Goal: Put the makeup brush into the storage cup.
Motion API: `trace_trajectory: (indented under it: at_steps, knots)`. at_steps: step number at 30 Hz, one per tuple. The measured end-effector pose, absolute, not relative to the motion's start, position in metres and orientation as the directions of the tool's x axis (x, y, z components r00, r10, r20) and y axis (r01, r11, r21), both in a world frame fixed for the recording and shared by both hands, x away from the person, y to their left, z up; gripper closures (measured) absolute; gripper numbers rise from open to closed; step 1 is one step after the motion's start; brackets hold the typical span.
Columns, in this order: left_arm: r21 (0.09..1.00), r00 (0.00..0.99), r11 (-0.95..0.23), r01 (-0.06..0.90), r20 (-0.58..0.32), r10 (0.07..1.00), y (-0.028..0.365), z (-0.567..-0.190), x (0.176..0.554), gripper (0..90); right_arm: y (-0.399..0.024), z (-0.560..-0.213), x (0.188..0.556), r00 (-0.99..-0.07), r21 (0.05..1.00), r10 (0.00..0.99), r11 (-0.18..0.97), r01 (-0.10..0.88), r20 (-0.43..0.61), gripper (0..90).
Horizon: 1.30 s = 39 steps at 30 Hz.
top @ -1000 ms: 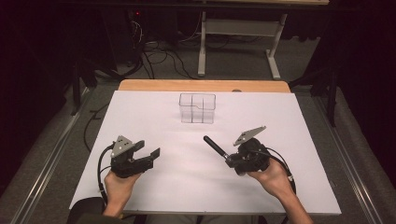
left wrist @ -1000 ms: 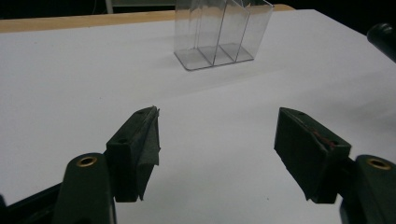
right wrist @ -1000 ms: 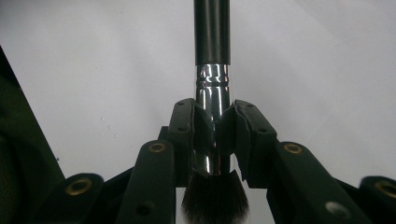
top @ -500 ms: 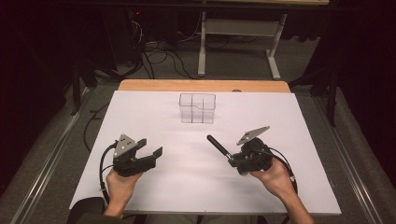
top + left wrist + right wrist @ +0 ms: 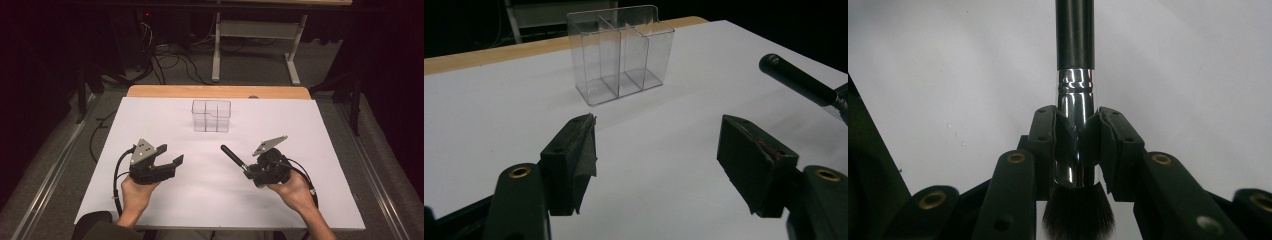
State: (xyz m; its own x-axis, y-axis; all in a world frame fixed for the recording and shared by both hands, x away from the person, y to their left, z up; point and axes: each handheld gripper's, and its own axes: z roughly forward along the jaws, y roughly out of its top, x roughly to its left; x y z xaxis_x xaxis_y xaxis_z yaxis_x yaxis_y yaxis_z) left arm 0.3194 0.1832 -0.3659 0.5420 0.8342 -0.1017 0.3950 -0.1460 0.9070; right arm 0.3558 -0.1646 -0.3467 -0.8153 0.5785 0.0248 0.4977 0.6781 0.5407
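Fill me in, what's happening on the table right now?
A person at a white-covered table holds a gripper in each hand. The right gripper is shut on the shiny metal collar of a makeup brush, bristles back toward the hand and black handle pointing out toward the middle of the table. The left gripper is open with nothing between its jaws, facing a clear divided organizer that stands upright and empty near the far edge. The brush is not yet in the organizer.

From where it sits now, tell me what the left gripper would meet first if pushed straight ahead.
Probably the clear divided container: the open left gripper points roughly at it, over bare white table cover. Depth is uncertain.
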Motion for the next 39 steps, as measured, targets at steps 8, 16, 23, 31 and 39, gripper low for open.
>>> trace_trajectory:
  at_steps: [8, 16, 23, 31, 39]
  knots:
    - [0.904, 0.558, -0.171, 0.393, -0.086, 0.825, 0.176, -0.363, 0.326, 32.2, -0.166, -0.347, 0.356, -0.814, 0.539, 0.580, 0.677, 0.501, 0.028, 72.2]
    - [0.906, 0.568, -0.184, 0.382, -0.073, 0.820, 0.172, -0.357, 0.327, 30.9, -0.165, -0.347, 0.356, -0.813, 0.536, 0.581, 0.678, 0.504, 0.031, 72.2]
    - [0.898, 0.597, -0.226, 0.376, -0.048, 0.801, 0.159, -0.357, 0.331, 30.8, -0.165, -0.346, 0.355, -0.814, 0.536, 0.580, 0.679, 0.502, 0.029, 72.2]
    - [0.876, 0.628, -0.270, 0.399, -0.046, 0.777, 0.139, -0.355, 0.340, 33.9, -0.166, -0.347, 0.356, -0.813, 0.533, 0.581, 0.676, 0.509, 0.039, 72.2]
    - [0.868, 0.664, -0.314, 0.384, -0.023, 0.748, 0.124, -0.356, 0.346, 33.4, -0.166, -0.346, 0.356, -0.816, 0.534, 0.577, 0.677, 0.506, 0.041, 72.2]
